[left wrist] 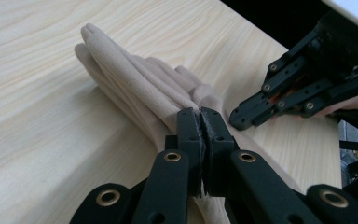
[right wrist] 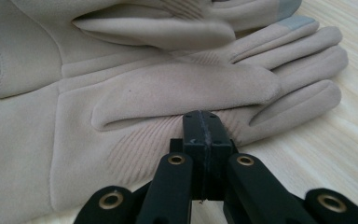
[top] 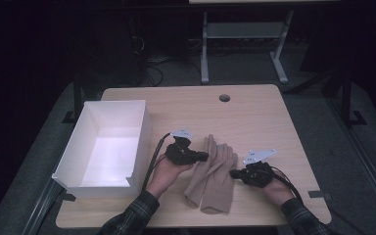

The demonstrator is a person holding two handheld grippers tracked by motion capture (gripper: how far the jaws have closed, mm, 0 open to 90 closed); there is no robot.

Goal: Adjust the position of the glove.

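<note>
A pair of beige gloves point(top: 213, 174) lies flat on the light wooden surface point(top: 254, 117), toward its near edge and right of the white box point(top: 108, 147). The two gloves lie side by side and overlap along their length, cuffs toward the person and fingers pointing away. Their fabric is soft and suede-like, with fine curved ribbing stitched across the palm near the thumb. In the right gripper view the nearer glove point(right wrist: 135, 121) lies palm up, its thumb folded across the palm, and the farther glove point(right wrist: 168, 23) rests partly on top of it; grey patches mark two fingertips. In the left gripper view the gloves' fingers point(left wrist: 121, 70) stack closely together.
</note>
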